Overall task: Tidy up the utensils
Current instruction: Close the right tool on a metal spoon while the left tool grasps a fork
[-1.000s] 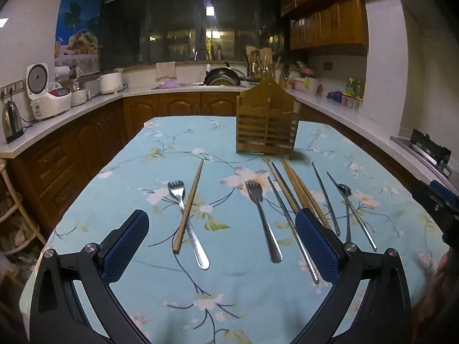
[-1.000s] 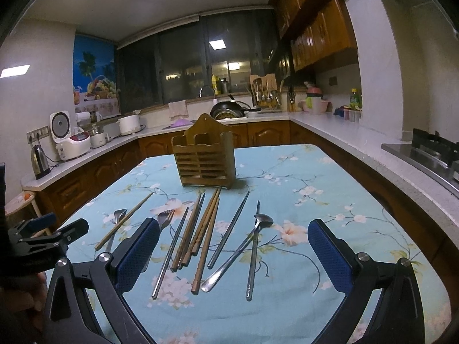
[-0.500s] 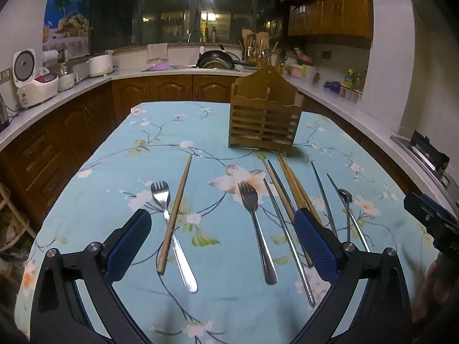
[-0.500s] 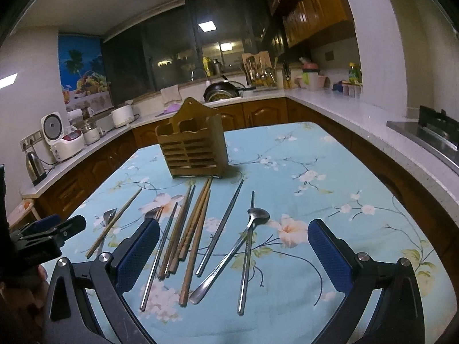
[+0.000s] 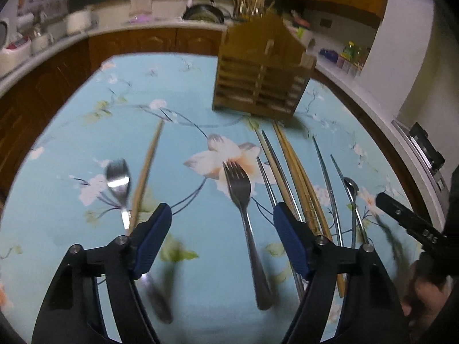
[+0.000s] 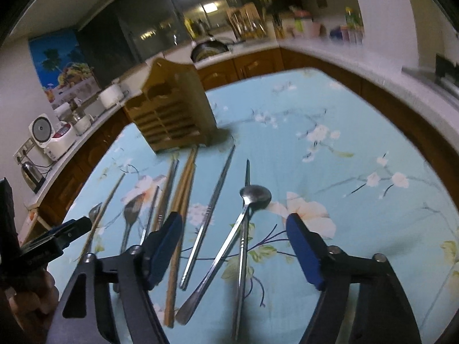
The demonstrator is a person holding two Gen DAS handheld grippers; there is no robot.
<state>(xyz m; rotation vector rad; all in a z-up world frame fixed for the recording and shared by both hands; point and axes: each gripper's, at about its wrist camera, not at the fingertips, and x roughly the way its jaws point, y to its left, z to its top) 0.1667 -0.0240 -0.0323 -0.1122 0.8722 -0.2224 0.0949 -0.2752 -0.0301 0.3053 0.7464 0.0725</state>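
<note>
A wooden utensil holder (image 5: 262, 80) (image 6: 175, 111) stands at the far middle of the flowered blue tablecloth. In front of it lie forks, a spoon, metal chopsticks and wooden chopsticks. My left gripper (image 5: 222, 238) is open and empty, low over the cloth, with a metal fork (image 5: 243, 215) between its fingers and a second fork (image 5: 119, 183) and a lone wooden chopstick (image 5: 146, 172) to its left. My right gripper (image 6: 233, 243) is open and empty, with the spoon (image 6: 229, 238) and metal chopsticks (image 6: 210, 215) between its fingers. Wooden chopsticks (image 6: 180, 206) lie by its left finger.
Kitchen counters wrap around the table, with a rice cooker (image 6: 50, 137) and kettle (image 6: 31, 175) on the left and a pan (image 5: 203, 14) at the sink behind. The right gripper shows at the right edge of the left wrist view (image 5: 407, 223).
Both grippers have moved forward and down toward the utensils. The fork now lies between my left fingers, the spoon between my right. Nothing was picked up.
</note>
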